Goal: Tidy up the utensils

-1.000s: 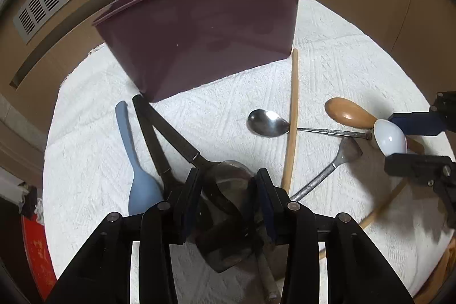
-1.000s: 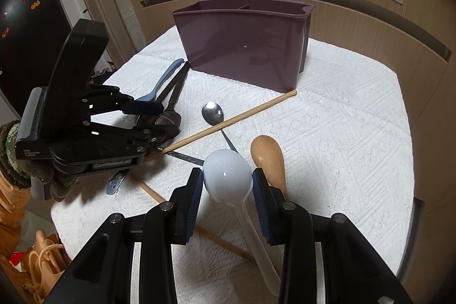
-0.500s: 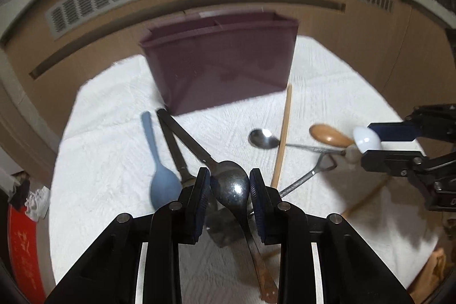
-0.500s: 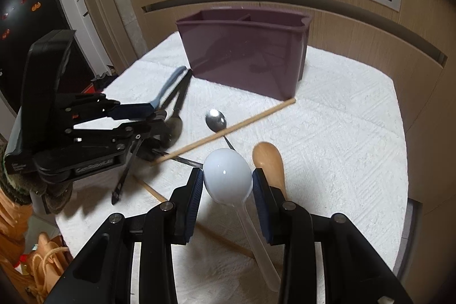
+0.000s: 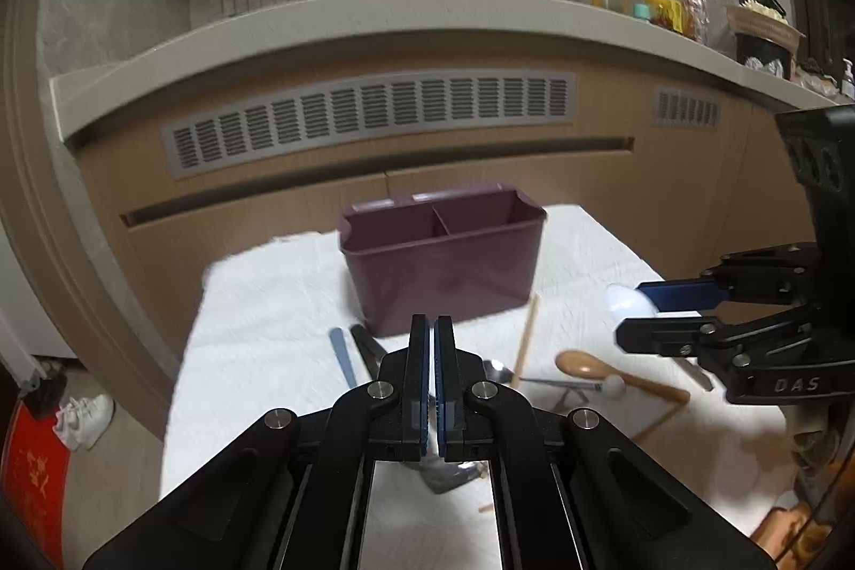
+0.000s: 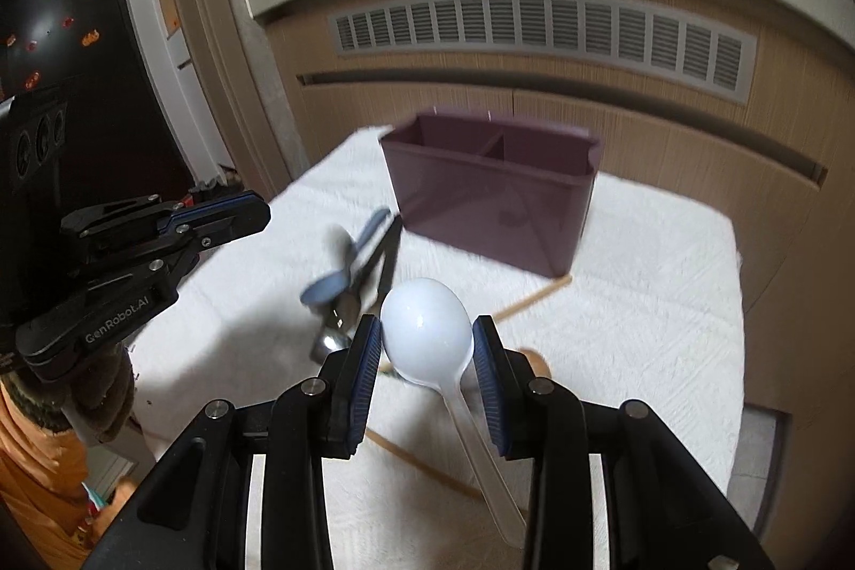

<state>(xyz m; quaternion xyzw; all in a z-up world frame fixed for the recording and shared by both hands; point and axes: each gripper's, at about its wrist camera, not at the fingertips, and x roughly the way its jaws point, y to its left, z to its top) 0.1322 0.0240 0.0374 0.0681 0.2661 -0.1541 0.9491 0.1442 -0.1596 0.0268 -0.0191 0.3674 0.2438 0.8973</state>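
Utensils are being carried, one per gripper, to the purple caddy point(image 6: 491, 190), which stands ahead of both grippers on the white cloth point(image 6: 641, 276) with its two compartments apparently empty. The white spoon point(image 6: 427, 329) is clamped by its bowl in the right gripper point(image 6: 427, 356), handle trailing back below the fingers, clear of the cloth. The left gripper point(image 5: 432, 340) is fully shut with nothing seen between its pads; the metal spoon point(image 6: 328, 345) is seen blurred below it, beside the blue spoon point(image 6: 326, 289), so that pick is judged to have failed. The next move calls for the white spoon to be brought over a compartment, tipped handle-down and released, and for the metal spoon to be re-gripped, better by its handle. Compared with a second ago, both grippers are higher, so the caddy's rim and divider are now visible. The left jaws, then apart around the metal spoon's bowl, are now closed on nothing. The white spoon is gripped as before.
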